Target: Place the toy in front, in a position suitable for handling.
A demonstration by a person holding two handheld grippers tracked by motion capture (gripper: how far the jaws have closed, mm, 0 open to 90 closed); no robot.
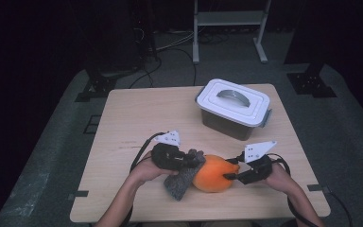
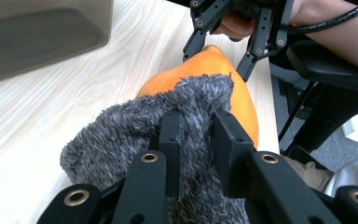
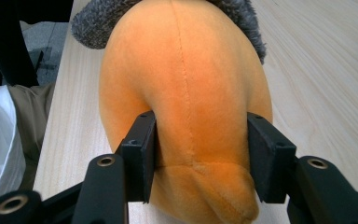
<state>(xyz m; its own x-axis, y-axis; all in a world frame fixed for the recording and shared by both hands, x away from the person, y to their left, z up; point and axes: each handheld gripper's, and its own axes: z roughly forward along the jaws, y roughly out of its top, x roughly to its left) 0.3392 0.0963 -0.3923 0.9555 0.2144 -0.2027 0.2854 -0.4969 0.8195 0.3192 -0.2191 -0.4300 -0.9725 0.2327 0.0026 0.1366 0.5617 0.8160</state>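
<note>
We see the orange plush toy (image 1: 213, 173) lying near the front edge of the worktop (image 1: 137, 113). The left gripper (image 2: 198, 135) has its jaws pinched on the grey fuzzy cloth (image 2: 135, 126) draped over the toy — the right gripper (image 3: 200, 149) clamps the toy's narrow end.

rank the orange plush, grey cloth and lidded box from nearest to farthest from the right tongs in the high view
1. orange plush: its narrow end sits between the jaws of the right tongs, at the table's near edge.
2. grey cloth: draped on the plush's far side, pinched by the left tongs.
3. lidded box: alone at the table's back, right of centre.
</note>
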